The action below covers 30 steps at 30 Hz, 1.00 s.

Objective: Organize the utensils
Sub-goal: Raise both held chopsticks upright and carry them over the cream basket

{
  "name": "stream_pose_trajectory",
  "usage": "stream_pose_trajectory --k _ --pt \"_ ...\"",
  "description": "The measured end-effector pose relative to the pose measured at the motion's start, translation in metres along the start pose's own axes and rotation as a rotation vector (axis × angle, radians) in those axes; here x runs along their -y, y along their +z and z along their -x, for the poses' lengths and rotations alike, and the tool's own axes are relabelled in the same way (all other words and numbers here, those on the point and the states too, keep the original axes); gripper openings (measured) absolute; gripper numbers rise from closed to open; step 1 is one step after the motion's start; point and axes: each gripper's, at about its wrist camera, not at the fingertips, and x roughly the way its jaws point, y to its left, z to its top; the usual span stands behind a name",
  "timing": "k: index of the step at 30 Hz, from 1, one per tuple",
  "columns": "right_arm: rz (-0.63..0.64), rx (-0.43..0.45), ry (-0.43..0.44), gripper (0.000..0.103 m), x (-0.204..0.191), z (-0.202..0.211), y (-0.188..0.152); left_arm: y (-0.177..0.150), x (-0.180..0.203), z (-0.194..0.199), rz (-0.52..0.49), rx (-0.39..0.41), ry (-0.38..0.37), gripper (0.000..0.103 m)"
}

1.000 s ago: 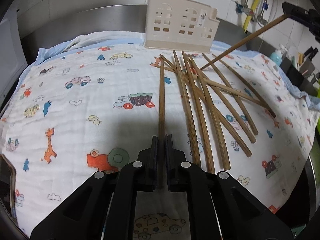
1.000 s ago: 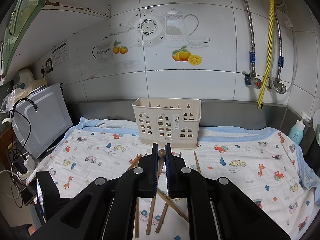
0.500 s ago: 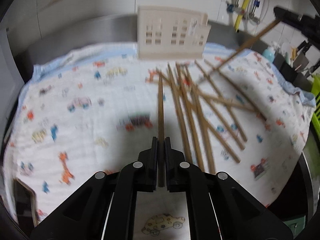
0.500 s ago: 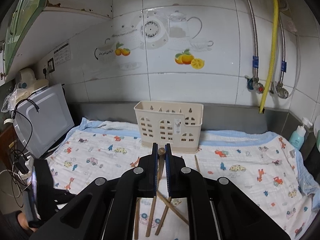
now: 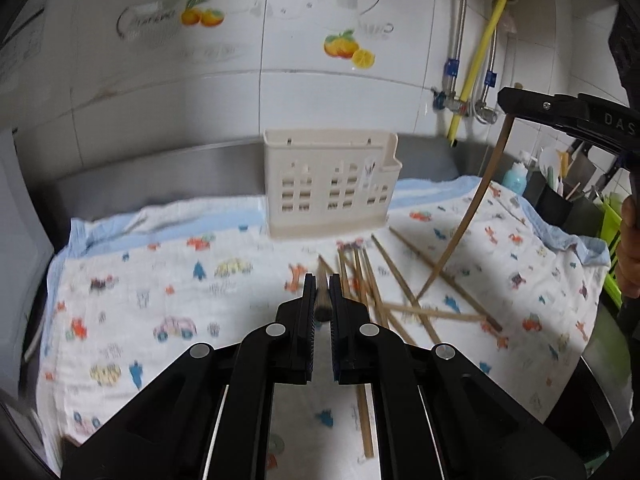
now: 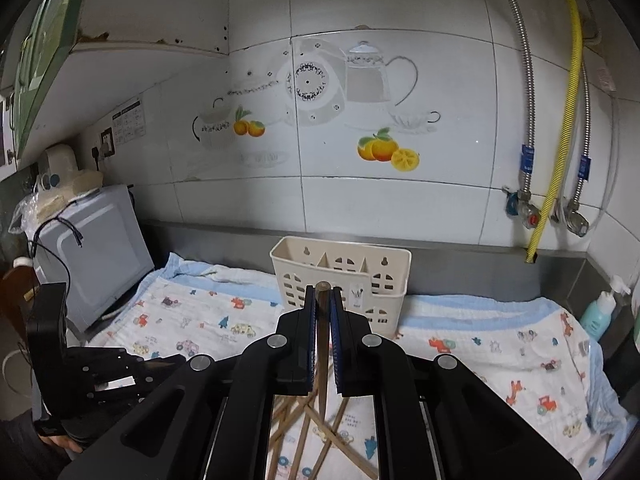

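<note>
My left gripper (image 5: 322, 296) is shut on a brown chopstick (image 5: 322, 306), held above the cartoon-print cloth (image 5: 168, 288) with its end showing between the pads. Several loose chopsticks (image 5: 384, 280) lie crossed on the cloth just right of it. A cream slotted utensil holder (image 5: 328, 188) stands at the back against the steel ledge. My right gripper (image 6: 323, 300) is shut on another chopstick (image 6: 322, 344). In the left wrist view that right gripper (image 5: 505, 102) is high at the right, and its chopstick (image 5: 472, 208) hangs down to the pile. The holder (image 6: 340, 276) is straight ahead of it.
A grey microwave (image 6: 96, 248) stands at the left end of the counter. A blue soap bottle (image 6: 600, 312) sits at the right edge, near dark containers of knives and tools (image 5: 560, 196). Yellow and steel hoses (image 6: 560, 140) run down the tiled wall.
Both grippers have risen with their chopsticks. The left one's chopstick has come up off the cloth and its view has tipped towards the wall. The right one's chopstick hangs steeper.
</note>
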Motion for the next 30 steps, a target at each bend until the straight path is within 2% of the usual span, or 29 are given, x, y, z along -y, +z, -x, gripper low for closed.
stream_pose_trajectory --k 9,18,25,29,30 --pt "0.007 0.038 -0.002 0.007 0.020 -0.002 0.063 0.055 0.012 0.002 -0.083 0.073 0.017 0.005" --pt "0.052 0.115 -0.086 0.007 0.034 -0.004 0.126 0.118 0.024 0.009 -0.142 0.166 0.022 0.005" --pt "0.045 0.153 -0.117 0.007 0.051 -0.032 0.144 0.155 0.034 0.027 -0.184 0.272 0.051 0.005" --pt "0.049 0.158 -0.128 0.006 0.055 -0.053 0.145 0.169 0.032 0.027 -0.182 0.298 0.061 0.005" --pt "0.050 0.163 -0.131 0.004 0.056 -0.056 0.146 0.172 0.031 0.027 -0.182 0.306 0.063 0.005"
